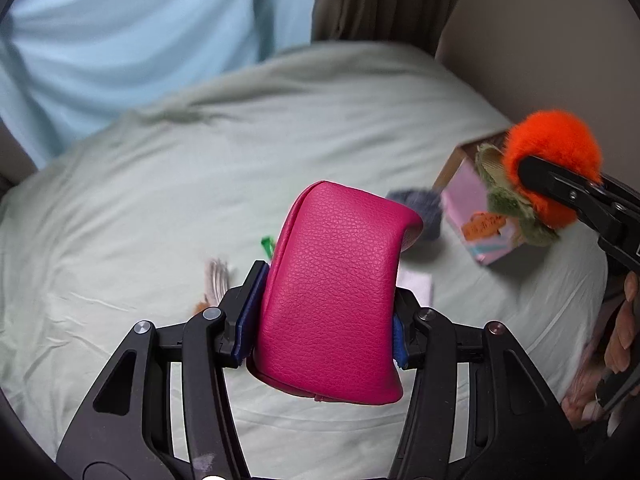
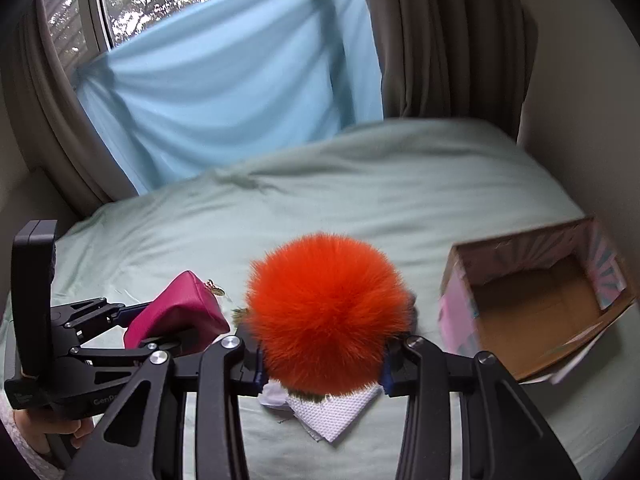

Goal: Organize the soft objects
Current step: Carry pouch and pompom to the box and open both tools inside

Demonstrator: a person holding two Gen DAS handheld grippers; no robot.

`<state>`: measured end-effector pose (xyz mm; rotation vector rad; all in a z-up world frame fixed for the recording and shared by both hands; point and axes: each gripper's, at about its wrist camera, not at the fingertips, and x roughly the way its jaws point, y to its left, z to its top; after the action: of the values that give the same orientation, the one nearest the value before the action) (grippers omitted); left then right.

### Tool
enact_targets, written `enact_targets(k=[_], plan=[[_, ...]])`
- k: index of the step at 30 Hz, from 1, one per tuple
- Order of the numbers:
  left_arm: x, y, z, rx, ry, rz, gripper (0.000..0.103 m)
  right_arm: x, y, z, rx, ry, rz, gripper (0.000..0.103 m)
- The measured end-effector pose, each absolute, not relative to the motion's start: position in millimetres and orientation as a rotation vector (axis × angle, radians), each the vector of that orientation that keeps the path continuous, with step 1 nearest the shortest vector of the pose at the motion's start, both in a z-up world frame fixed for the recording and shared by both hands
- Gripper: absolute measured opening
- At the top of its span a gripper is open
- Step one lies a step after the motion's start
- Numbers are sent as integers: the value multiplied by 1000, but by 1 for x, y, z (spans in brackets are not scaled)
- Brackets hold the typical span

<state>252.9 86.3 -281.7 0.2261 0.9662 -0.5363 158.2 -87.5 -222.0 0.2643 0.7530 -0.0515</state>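
A bed (image 2: 360, 184) under a pale green sheet fills the scene, with a light blue cloth (image 2: 224, 92) hung across the window behind it and brown curtains (image 2: 440, 40) to the side. One open cardboard box (image 2: 532, 320), pink on the outside, sits on the sheet just right of the right gripper's fingers. One pink pouch (image 1: 332, 300), one orange fluffy ball (image 2: 328, 312), one white napkin (image 2: 340, 412) lying under the ball; small blurred bits lie beyond the left fingers, too smeared to name. The left gripper (image 1: 320, 328) tilts down over the bed, its fingers clamped on the pouch from both sides, raised off the sheet. The right gripper (image 2: 320, 364) also angles down, fingers squeezing the orange ball, which has green plush (image 1: 508, 200) trailing beneath it. A hand (image 2: 60, 428) grips the left handle.
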Motion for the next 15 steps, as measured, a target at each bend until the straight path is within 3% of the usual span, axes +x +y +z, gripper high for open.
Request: enact_targets(k=[7,15], plan=[[229,38,-211,219,907,-525,48,137,-127,-154,241,713,-55,37],[207,-56,-178,149,917,-479,48,114,-216,-135,203,727,-37,37]])
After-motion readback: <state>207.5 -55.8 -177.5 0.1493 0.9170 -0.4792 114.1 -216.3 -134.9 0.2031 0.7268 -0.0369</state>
